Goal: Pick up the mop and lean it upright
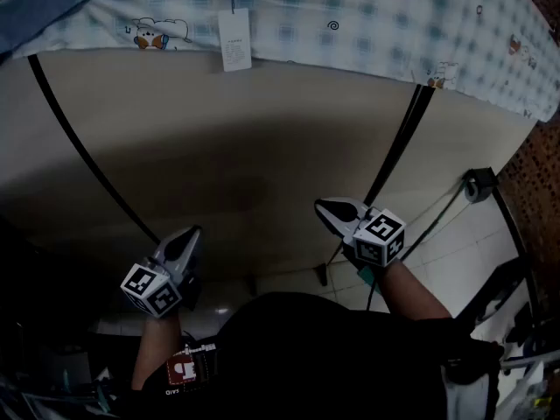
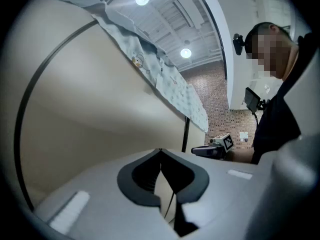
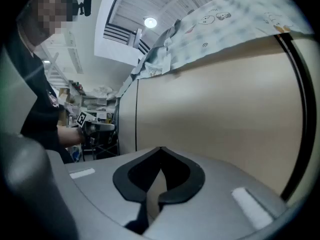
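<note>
No mop shows in any view. My left gripper [image 1: 191,232] is held at the lower left of the head view, its jaws shut with nothing between them [image 2: 160,150]. My right gripper [image 1: 322,206] is at the lower middle right, also shut and empty [image 3: 161,148]. Both point at a tall beige panel [image 1: 245,147] close ahead. Each gripper appears in the other's view: the right gripper [image 2: 210,151] and the left gripper [image 3: 97,126] face each other across the person's body.
A checked cloth with cartoon prints [image 1: 350,7] hangs over the panel's top, with a white paper tag [image 1: 234,40] clipped to it. Black strips [image 1: 398,147] split the panel. A small black fitting [image 1: 479,184] and pale tiled floor [image 1: 464,243] lie at the right.
</note>
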`<state>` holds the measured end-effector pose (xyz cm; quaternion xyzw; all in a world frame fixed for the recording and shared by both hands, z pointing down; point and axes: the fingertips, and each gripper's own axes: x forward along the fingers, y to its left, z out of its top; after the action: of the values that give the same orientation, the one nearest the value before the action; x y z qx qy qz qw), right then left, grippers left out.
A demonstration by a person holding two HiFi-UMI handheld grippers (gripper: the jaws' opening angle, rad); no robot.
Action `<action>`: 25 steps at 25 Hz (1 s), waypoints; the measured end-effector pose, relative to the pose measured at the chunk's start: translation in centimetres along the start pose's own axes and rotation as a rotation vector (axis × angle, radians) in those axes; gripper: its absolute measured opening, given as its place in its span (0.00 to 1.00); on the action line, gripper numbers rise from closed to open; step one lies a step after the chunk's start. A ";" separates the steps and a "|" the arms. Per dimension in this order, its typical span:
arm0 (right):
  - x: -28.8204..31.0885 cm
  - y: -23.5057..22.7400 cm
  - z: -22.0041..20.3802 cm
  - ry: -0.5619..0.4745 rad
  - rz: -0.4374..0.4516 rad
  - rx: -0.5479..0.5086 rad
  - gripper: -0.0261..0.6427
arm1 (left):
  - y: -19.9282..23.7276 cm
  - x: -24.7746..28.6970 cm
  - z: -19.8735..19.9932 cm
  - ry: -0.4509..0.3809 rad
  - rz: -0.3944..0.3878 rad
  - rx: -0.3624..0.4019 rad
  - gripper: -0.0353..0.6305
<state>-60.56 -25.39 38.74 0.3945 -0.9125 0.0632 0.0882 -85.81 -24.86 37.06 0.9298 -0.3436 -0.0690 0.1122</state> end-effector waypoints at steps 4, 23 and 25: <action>-3.7 -2.0 -0.6 0.008 -0.003 -0.002 0.06 | -3.8 3.0 -1.2 0.001 -0.015 -0.029 0.06; -11.6 -2.6 -2.4 0.012 -0.152 0.091 0.06 | -9.7 8.1 -4.9 0.056 -0.231 -0.068 0.06; -12.9 -3.2 -2.8 0.017 -0.152 0.082 0.06 | -11.3 8.8 -5.7 0.068 -0.246 -0.066 0.06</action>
<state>-49.22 -17.89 38.93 0.4653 -0.8758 0.0969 0.0843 -70.93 -21.33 39.20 0.9626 -0.2203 -0.0619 0.1451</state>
